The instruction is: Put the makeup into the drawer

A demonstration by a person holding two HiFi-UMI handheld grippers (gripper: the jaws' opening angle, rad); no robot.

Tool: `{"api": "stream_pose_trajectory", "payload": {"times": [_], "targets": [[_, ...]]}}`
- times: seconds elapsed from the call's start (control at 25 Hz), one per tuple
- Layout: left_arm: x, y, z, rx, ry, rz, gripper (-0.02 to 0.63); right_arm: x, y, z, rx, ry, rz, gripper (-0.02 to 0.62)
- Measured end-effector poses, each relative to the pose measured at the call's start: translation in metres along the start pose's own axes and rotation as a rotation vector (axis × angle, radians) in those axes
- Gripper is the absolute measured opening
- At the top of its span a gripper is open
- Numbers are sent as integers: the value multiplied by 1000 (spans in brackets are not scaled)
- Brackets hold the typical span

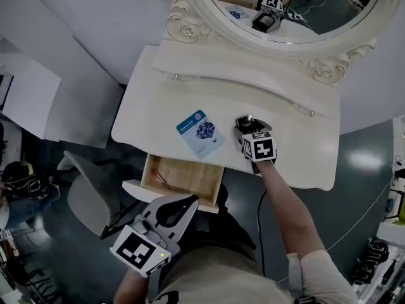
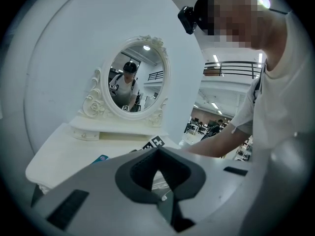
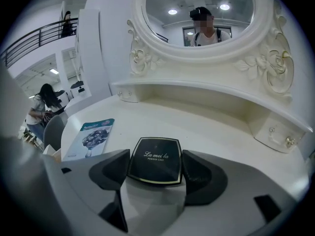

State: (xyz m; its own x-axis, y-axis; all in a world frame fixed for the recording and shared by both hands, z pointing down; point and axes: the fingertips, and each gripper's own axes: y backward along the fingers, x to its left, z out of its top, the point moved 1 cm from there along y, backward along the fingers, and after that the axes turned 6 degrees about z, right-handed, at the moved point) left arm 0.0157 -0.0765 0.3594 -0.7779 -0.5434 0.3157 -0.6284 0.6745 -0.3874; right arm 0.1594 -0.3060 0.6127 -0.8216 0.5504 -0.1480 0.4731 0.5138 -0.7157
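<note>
while the right gripper [image 3: 155, 157] clamps the black compact [image 3: 154, 168] by its sides near the desk's [image 3: 216, 127] front edge, the left gripper [image 1: 190, 202] hangs closed and empty — just over the open drawer [image 1: 183, 177] — a blue packet [image 1: 200, 133] beyond.

The right arm [image 1: 288, 214] is stretched forward with a bare forearm, and the right gripper [image 1: 247, 123] points away from the body. Its two jaws stand against the left and right sides of a black powder compact [image 3: 154, 160]. The left gripper [image 1: 189, 201] is held low and close to the body, tilted forward, with jaw tips together and nothing between them.
</note>
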Motion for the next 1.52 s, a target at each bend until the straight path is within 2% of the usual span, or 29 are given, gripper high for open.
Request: {"api": "stream_pose_trajectory", "payload": {"times": [0.16, 0.48, 0.84, 1.2, 1.52], "targets": [[2, 17, -1, -20, -1, 15, 54, 2, 7, -4, 0, -27, -21, 339], [-2, 50, -3, -77, -13, 5, 54, 40, 45, 13, -86, 128, -74, 339], [-10, 107, -7, -150, -27, -27, 54, 85, 94, 18, -132, 172, -120, 339], [-25, 163, -15, -206, -63, -87, 52, 152, 157, 22, -198, 239, -142, 339], [-31, 195, -36, -210, -62, -146, 54, 222, 199, 8, -230, 305, -118, 339]]}}
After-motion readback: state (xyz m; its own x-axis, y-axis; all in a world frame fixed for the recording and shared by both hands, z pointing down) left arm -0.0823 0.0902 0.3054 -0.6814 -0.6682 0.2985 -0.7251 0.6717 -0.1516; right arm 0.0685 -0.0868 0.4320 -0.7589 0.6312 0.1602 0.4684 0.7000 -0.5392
